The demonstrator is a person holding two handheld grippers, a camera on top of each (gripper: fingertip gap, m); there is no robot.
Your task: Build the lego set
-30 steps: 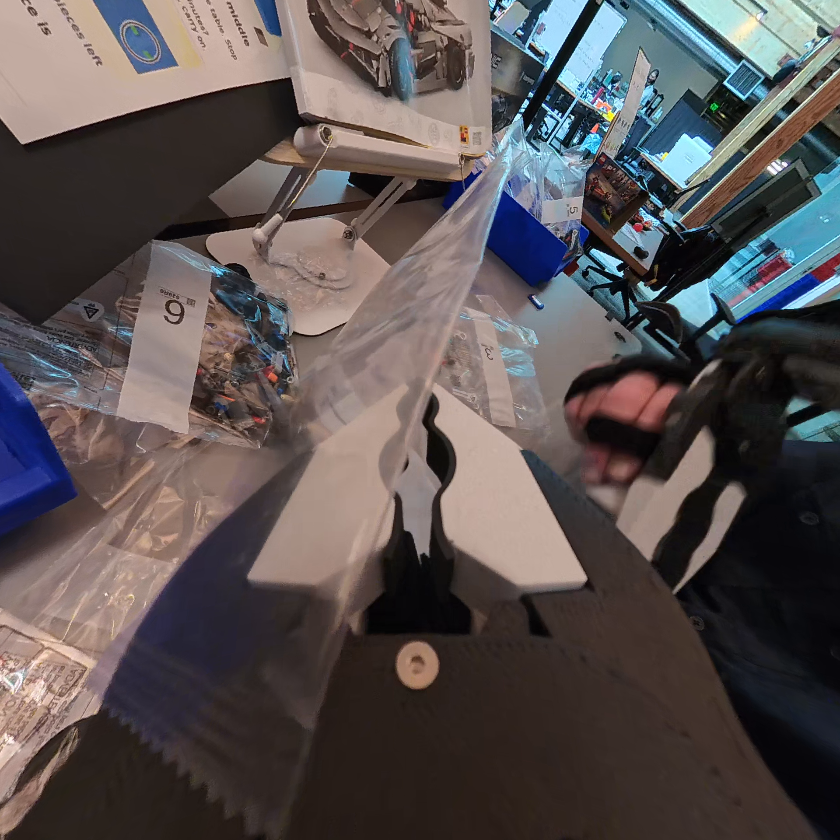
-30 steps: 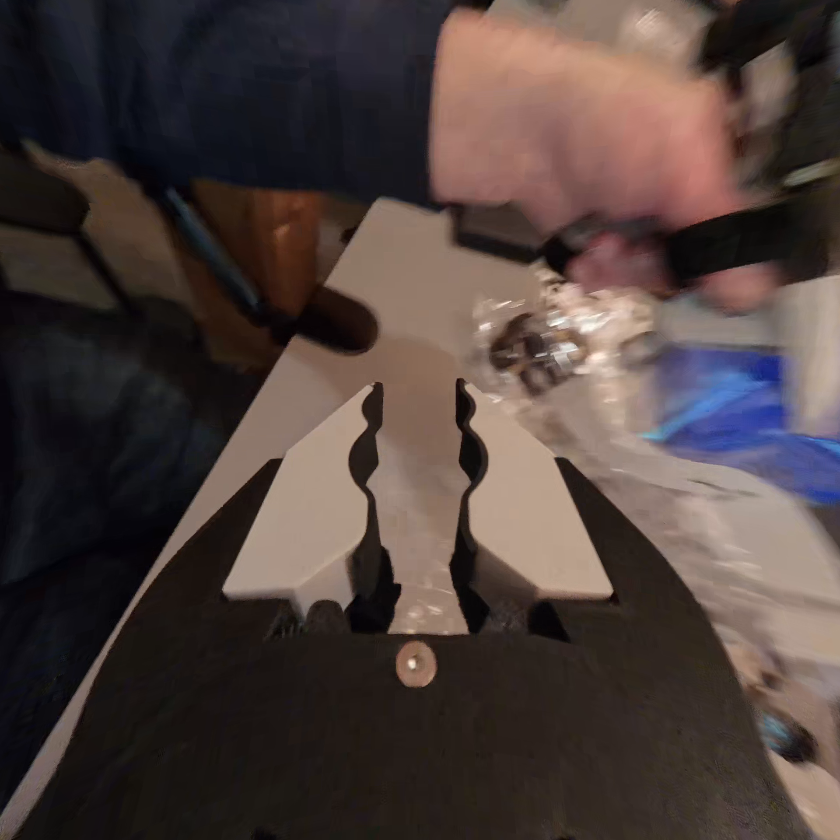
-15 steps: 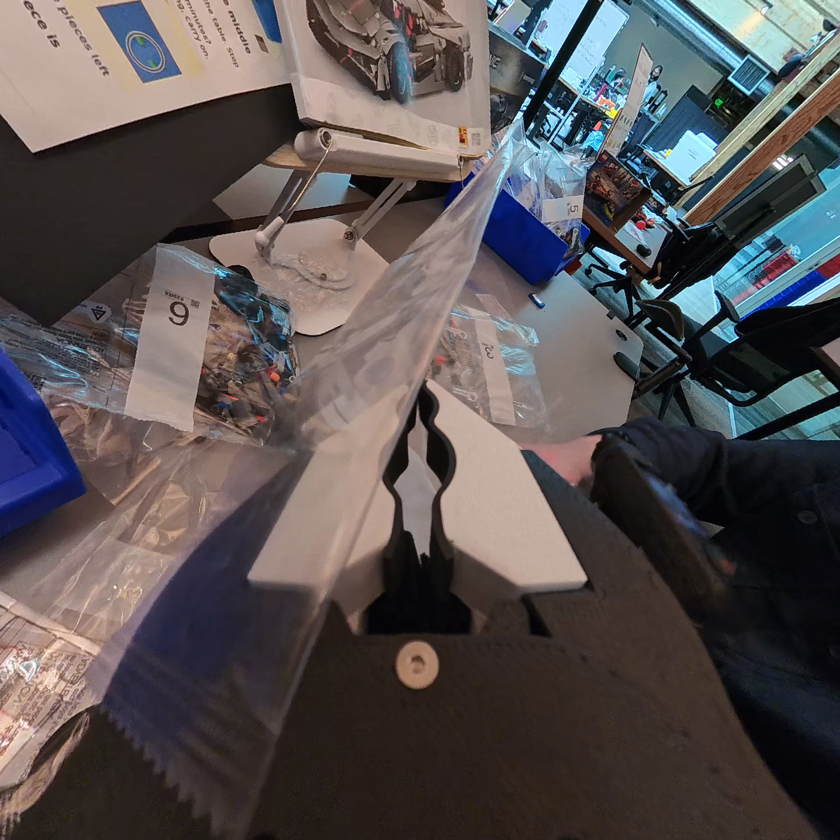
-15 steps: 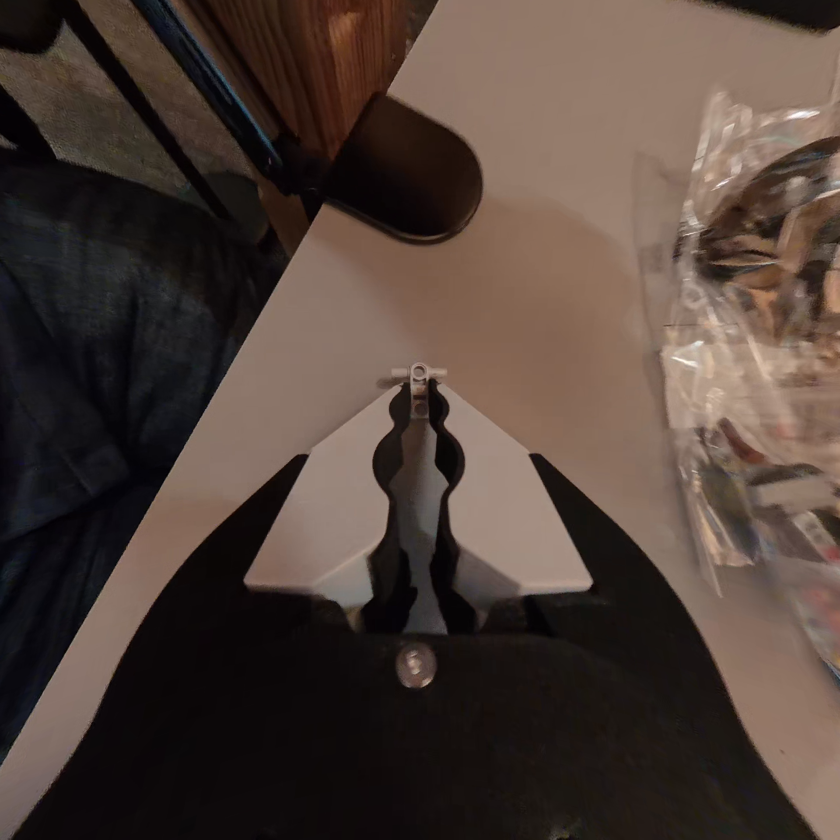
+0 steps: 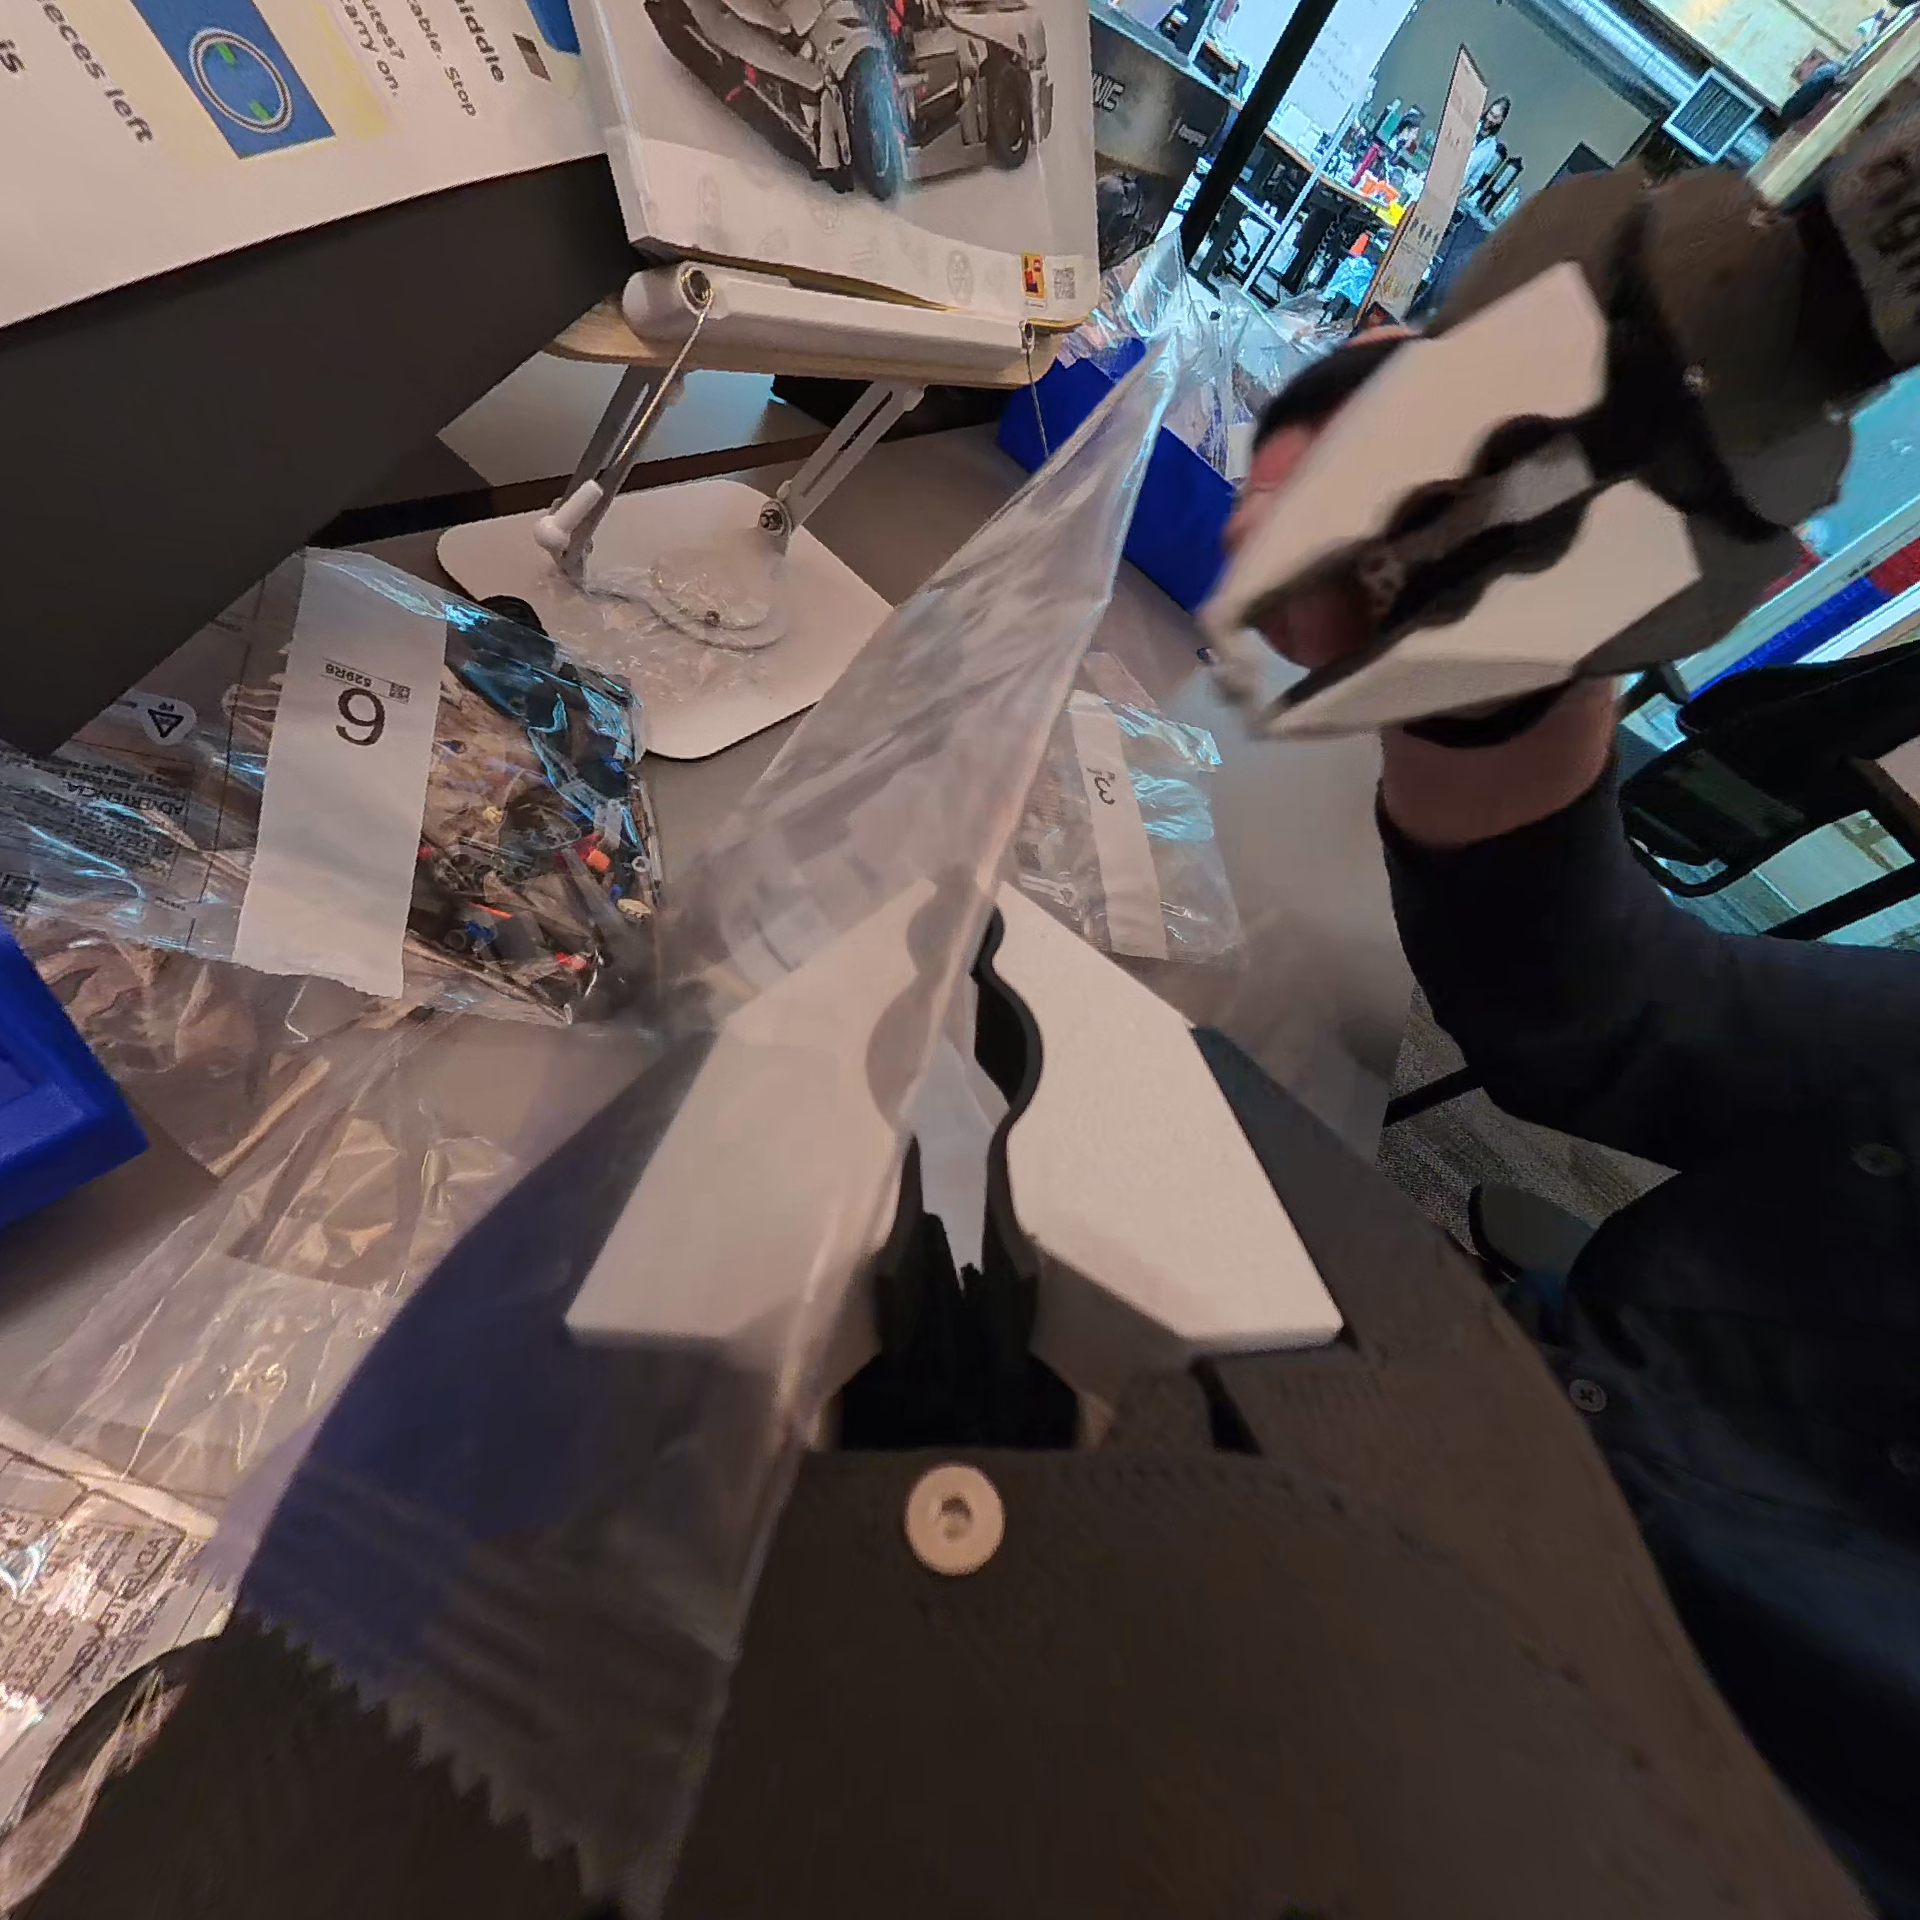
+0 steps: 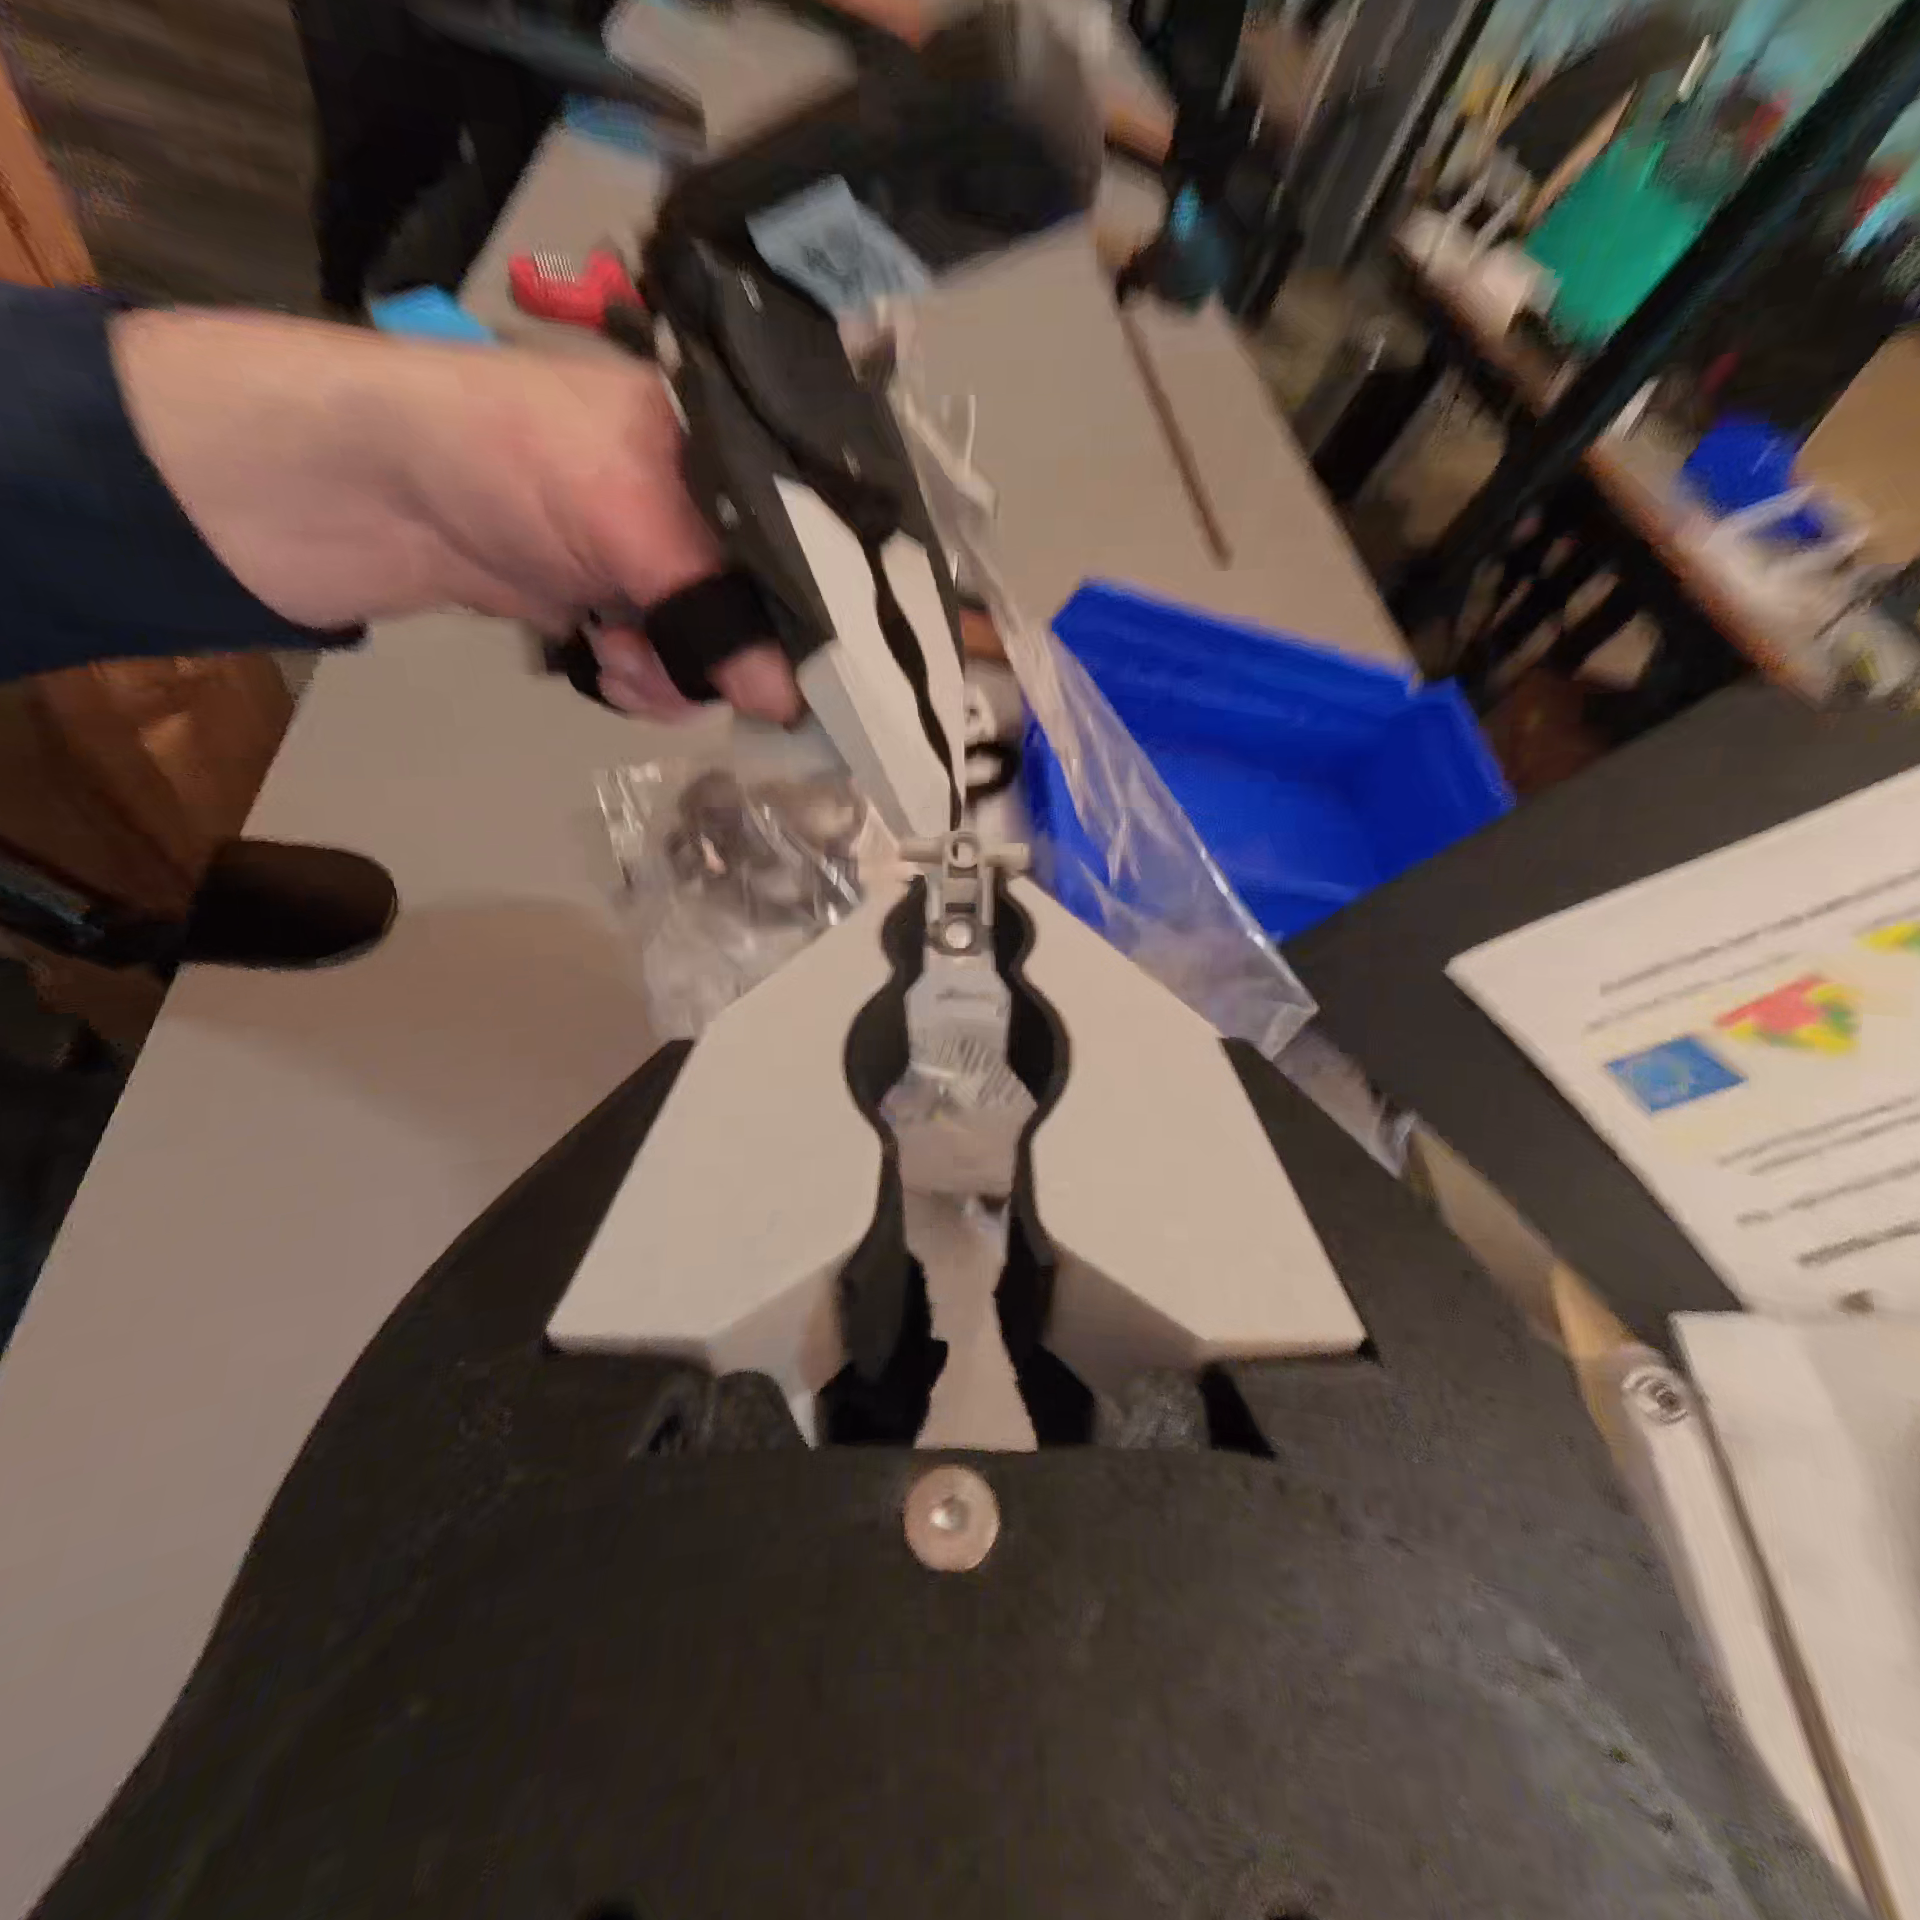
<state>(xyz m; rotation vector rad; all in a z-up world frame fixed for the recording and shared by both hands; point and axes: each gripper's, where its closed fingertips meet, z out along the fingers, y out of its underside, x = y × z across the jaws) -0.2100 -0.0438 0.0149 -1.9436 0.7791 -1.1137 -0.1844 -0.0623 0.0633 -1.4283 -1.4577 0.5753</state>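
Left gripper (image 5: 971, 935): jaws closed on clear plastic bag (image 5: 935, 748), bag held up above table (image 5: 1288, 831). Right gripper (image 6: 961, 883): jaws nearly together, clamped on small grey lego piece (image 6: 958, 883) at fingertips, raised beside bag near blue bin (image 6: 1268, 748).

Numbered parts bag (image 5: 343, 769) on table (image 5: 1278, 831) left of empty plastic bag (image 5: 935, 748), book stand (image 5: 665, 582) behind it bearing instruction booklet (image 5: 852, 145), second parts bag (image 5: 1122, 831) right, storage bin (image 5: 1164, 509) beyond.
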